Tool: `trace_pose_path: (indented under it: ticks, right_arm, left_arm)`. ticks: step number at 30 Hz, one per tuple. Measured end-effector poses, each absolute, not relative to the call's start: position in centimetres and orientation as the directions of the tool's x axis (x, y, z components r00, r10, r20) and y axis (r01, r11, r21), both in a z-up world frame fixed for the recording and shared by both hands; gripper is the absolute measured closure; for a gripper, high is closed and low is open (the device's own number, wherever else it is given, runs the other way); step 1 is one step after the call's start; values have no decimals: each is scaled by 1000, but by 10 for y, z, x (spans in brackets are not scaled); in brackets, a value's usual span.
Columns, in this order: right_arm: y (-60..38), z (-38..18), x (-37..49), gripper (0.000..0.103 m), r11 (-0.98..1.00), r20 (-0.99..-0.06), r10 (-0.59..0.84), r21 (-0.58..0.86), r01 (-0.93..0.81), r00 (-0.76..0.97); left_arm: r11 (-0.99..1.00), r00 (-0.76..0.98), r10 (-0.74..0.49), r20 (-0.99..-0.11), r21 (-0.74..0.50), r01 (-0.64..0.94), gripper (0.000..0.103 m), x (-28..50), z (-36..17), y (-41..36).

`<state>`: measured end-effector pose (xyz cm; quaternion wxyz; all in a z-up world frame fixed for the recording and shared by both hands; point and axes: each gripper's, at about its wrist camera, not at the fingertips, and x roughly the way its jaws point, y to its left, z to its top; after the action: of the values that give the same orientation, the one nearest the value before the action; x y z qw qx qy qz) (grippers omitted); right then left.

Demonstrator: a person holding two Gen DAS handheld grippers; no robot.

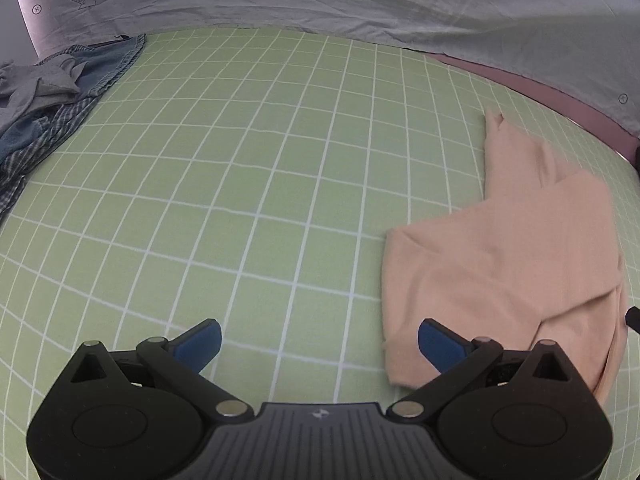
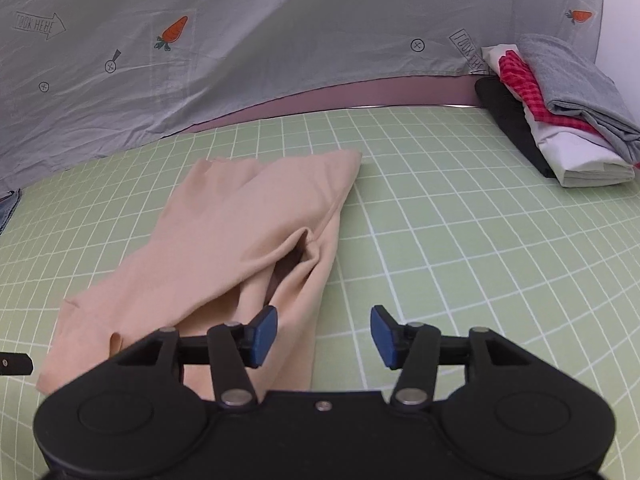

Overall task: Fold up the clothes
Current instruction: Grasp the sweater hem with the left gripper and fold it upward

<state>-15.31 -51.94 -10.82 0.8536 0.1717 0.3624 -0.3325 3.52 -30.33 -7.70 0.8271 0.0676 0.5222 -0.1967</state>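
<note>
A peach garment (image 1: 504, 248) lies partly folded on the green checked sheet (image 1: 240, 168), at the right of the left wrist view and left of centre in the right wrist view (image 2: 240, 232). My left gripper (image 1: 319, 344) hangs open above the sheet, its right finger (image 1: 440, 344) over the garment's near left edge, nothing between the pads. My right gripper (image 2: 324, 334) is open too, its left finger (image 2: 264, 332) over the garment's right edge, the gap over bare sheet. A dark fold gapes in the cloth just ahead of it.
A heap of unfolded clothes, blue denim, grey and checked (image 1: 48, 96), lies at the far left. A stack of folded clothes (image 2: 560, 120), grey, red-checked, white and black, sits at the far right. A grey printed sheet (image 2: 240, 40) hangs behind the bed.
</note>
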Motion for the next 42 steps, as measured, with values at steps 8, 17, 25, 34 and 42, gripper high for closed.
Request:
trace_pose_path:
  ticks: [8,17,25,34,42]
  right_arm:
    - [-546,-128,-107,50,743,-758,-448,-22,669,473]
    - [-525,-128,-91,50,820,-728,-487,-191,539,483]
    - [-522,-112,-93,50,809,-686,-507,-169,563,523]
    - [-528,-119,-78,94,841,-687,-489,-207,500,538]
    - [-521,-75,-94,97,796,-558,-560,-159,584,612]
  left_arm:
    - [908,322,-314,-893,-184,377,0,80,-91,-335]
    - [873,324,-327,-888,-152,463,22,70,-94,-351]
    - [865,352,-318,-880,-118,488,53,71,-90,-349]
    - [851,342,-389,-855,-192,489,98,73,-93,-337]
    - [865,472,-480,-739,-310,394,99,73,-29,-293]
